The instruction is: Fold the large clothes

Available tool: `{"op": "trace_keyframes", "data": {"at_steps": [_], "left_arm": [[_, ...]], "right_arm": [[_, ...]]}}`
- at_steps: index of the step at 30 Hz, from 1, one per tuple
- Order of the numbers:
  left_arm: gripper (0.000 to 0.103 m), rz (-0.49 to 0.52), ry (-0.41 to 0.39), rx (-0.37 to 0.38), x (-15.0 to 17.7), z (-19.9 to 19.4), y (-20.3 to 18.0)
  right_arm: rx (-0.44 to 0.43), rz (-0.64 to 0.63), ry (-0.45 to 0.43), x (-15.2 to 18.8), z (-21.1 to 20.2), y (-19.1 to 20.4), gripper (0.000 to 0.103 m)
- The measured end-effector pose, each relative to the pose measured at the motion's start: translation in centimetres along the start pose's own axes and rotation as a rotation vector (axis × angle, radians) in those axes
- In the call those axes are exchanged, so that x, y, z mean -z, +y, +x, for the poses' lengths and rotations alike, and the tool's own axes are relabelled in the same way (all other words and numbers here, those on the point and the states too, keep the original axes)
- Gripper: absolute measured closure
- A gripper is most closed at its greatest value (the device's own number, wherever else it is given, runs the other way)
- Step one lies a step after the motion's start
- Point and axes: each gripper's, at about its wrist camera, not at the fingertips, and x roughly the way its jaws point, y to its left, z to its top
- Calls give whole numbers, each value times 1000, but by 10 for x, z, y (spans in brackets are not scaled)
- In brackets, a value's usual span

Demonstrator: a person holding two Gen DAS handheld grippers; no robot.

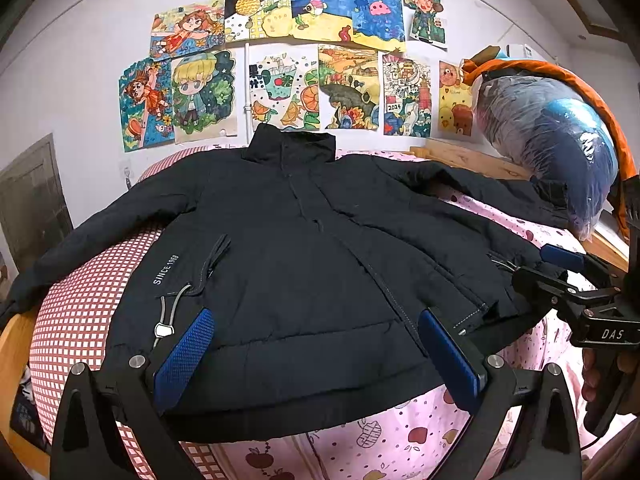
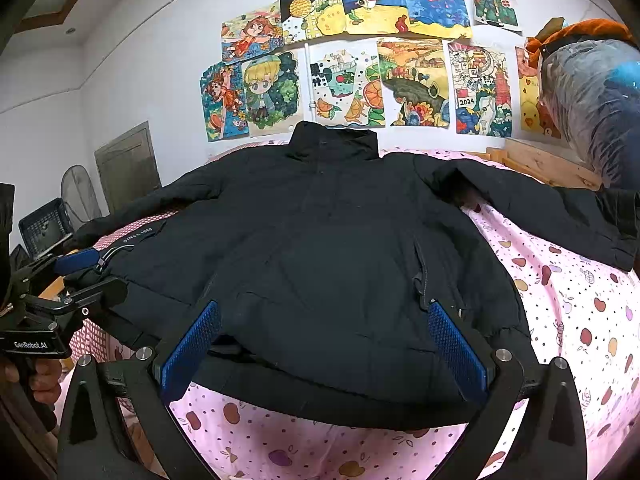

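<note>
My left claw [image 1: 316,354] and right claw [image 2: 324,344] both hover spread apart over the hem of a black padded jacket [image 1: 288,248] lying flat on the pink patterned bed [image 2: 560,300].

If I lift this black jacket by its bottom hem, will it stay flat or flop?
The jacket looks padded and soft, so it will likely sag and drape. Its spread sleeves would probably trail behind. The puffy bulk suggests it is light for its size.

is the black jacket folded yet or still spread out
Spread out. The jacket lies flat on the bed, front up, collar toward the wall, with both sleeves stretched out sideways and no fold made yet.
</note>
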Motion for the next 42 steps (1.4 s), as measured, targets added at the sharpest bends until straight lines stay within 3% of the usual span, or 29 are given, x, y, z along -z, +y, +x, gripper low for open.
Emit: {"op": "trace_keyframes", "data": {"at_steps": [42], "left_arm": [[0, -7, 19, -8, 4, 4, 10]], "right_arm": [[5, 24, 24, 3, 5, -3, 1]]}}
